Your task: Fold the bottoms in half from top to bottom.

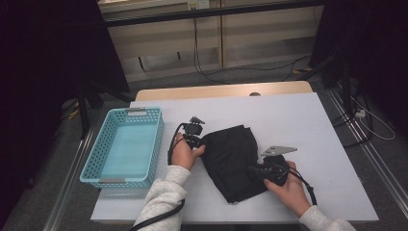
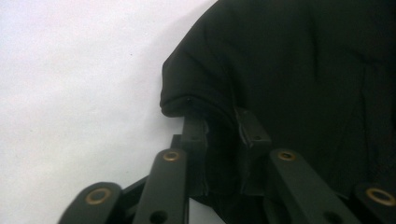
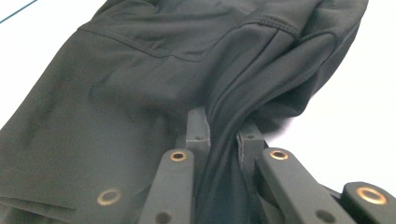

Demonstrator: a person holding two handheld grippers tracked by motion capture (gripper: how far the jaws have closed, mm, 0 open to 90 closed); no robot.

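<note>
A folded black garment point(image 1: 230, 159) lies on the white table top point(image 1: 298, 120), a little right of the middle. My left gripper point(image 1: 199, 142) is at its left edge, and in the left gripper view the jaws point(image 2: 219, 119) are shut on a rounded fold of the black garment point(image 2: 289, 70). My right gripper point(image 1: 255, 169) is at the near right edge. In the right gripper view its jaws point(image 3: 222, 123) pinch a bunched ridge of the black garment point(image 3: 140, 84), which spreads away to the left.
A light blue plastic basket point(image 1: 96, 155) stands at the table's left side, nothing inside it. Bare white table lies to the right of the garment and behind it. Cables run over the floor beyond the far edge.
</note>
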